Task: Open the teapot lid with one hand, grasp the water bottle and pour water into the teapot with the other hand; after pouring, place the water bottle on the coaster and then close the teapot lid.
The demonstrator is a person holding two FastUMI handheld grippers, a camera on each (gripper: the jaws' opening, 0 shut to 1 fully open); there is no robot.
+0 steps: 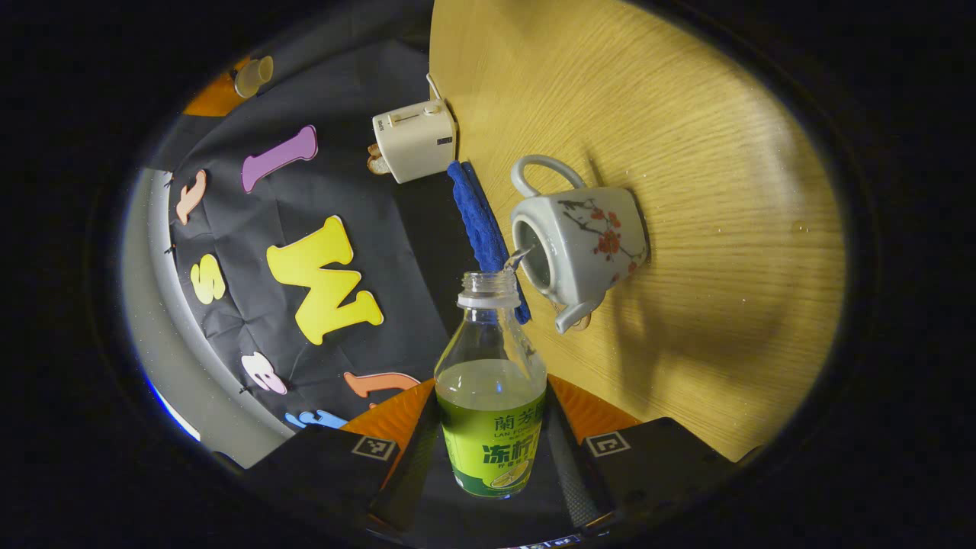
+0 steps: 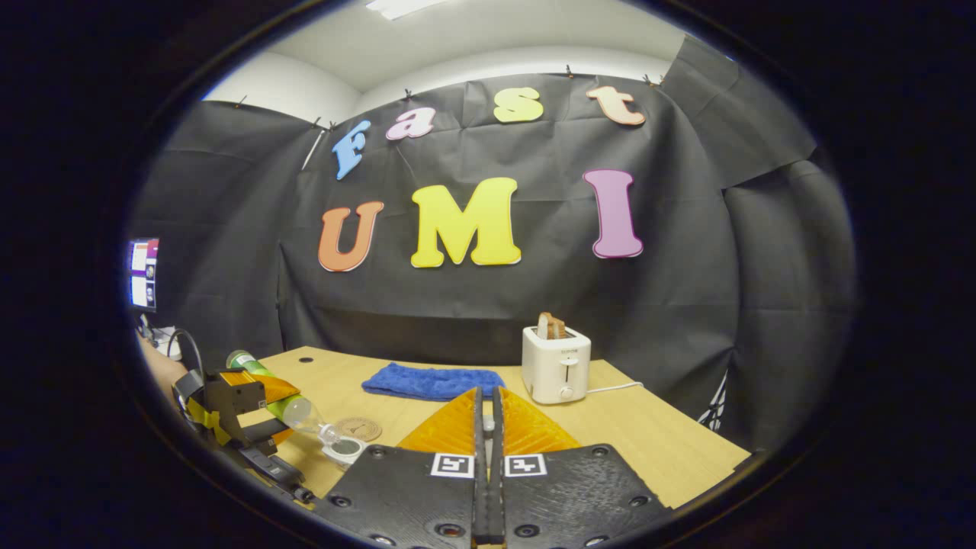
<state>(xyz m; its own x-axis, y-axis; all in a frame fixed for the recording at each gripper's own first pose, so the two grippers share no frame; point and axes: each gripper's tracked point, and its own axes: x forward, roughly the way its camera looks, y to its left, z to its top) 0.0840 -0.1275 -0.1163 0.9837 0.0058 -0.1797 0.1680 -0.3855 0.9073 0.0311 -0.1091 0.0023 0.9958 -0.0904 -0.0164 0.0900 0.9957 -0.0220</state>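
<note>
Item 1, left gripper (image 1: pixel 492 457): jaws clamped on water bottle (image 1: pixel 492 396), one each side of the label, bottle tipped so mouth sits over teapot (image 1: pixel 576 248) opening. Thin stream runs from neck into pot; pour underway, approx. half the liquid left.

Item 2, teapot: lid off, spout toward camera, handle on far side; stands mid-worktop (image 1: pixel 686 114), near blue cloth (image 1: pixel 480 221).

Item 3, right gripper (image 2: pixel 488 427): jaws pressed near-shut, raised clear of pot; a small piece shows between them, prob. the lid knob, can't tell for sure.

Item 4, coaster (image 2: pixel 358 428): just beside pot, awaiting bottle.

Item 5, toaster (image 2: pixel 557 364): back edge of worktop, by cloth.
</note>
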